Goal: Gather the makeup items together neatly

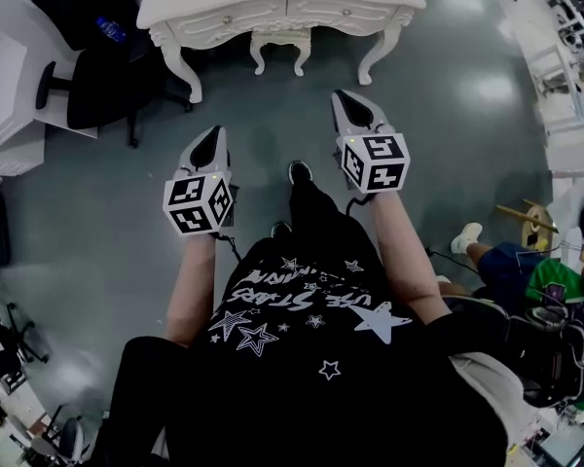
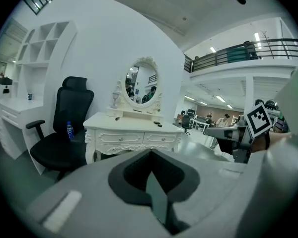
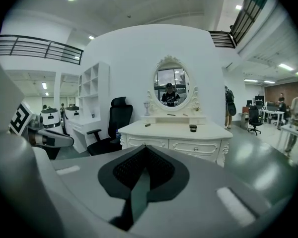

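Observation:
A white dressing table [image 1: 273, 8] stands ahead of me across the grey floor. Small dark makeup items lie on its top: one jar [image 3: 192, 128] to the right, a slim piece [image 3: 147, 125] to the left, and others [image 2: 159, 125] near the oval mirror [image 3: 171, 87]. They are too small to tell apart. My left gripper [image 1: 212, 144] and right gripper [image 1: 356, 105] are held out in the air, well short of the table. Each has its jaws pressed together with nothing between them, as the left gripper [image 2: 151, 171] and right gripper [image 3: 141, 176] show in their own views.
A black office chair [image 2: 64, 133] with a blue bottle [image 2: 69, 130] on its seat stands left of the table, beside a white desk with shelves [image 2: 20, 103]. A small stool [image 1: 279, 42] sits under the table. A seated person [image 1: 526, 280] is at my right.

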`<act>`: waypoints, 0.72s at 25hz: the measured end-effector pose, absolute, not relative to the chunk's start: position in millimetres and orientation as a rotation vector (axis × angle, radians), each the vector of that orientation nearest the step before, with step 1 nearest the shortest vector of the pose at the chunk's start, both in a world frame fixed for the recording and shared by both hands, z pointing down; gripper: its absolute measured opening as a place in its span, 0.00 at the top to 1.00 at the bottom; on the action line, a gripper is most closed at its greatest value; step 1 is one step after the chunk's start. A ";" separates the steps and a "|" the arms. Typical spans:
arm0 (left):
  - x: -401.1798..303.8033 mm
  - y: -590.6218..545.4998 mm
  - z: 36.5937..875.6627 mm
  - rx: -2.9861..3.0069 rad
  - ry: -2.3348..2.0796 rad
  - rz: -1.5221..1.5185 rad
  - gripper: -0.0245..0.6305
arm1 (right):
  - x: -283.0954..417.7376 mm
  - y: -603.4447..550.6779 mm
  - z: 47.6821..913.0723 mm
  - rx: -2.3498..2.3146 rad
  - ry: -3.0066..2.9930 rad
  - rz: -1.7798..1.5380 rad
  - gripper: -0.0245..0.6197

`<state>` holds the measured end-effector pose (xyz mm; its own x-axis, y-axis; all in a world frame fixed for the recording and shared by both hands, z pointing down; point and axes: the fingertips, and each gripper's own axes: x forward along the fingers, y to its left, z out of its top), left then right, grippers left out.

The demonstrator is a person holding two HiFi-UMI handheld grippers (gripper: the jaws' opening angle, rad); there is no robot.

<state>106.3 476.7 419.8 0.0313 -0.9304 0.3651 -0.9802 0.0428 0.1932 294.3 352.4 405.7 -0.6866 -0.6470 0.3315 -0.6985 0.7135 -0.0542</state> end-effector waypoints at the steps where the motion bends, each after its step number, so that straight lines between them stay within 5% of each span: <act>1: 104.6 473.6 419.2 1.928 -1.933 0.175 0.96 | 292.4 349.0 405.8 1.067 -2.635 0.271 0.91; 5: 99.0 456.2 417.0 1.937 -1.933 0.189 0.96 | 285.3 328.6 404.9 1.067 -2.654 0.328 0.90; 9: 90.5 432.5 422.8 1.918 -1.935 0.192 0.96 | 273.2 299.4 413.8 1.034 -2.664 0.380 0.61; 12: 79.6 402.8 430.7 1.903 -1.935 0.211 0.96 | 257.5 266.3 425.9 0.999 -2.657 0.424 0.49; 18: 60.3 326.5 435.3 1.873 -1.942 0.237 0.96 | 230.2 185.1 433.4 0.942 -2.662 0.473 0.41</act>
<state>60.3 326.5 435.3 0.0041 -0.9091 0.4166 -0.9827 0.0735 0.1702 230.2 185.1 433.4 -0.7492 -0.5547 0.3620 -0.6454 0.7341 -0.2109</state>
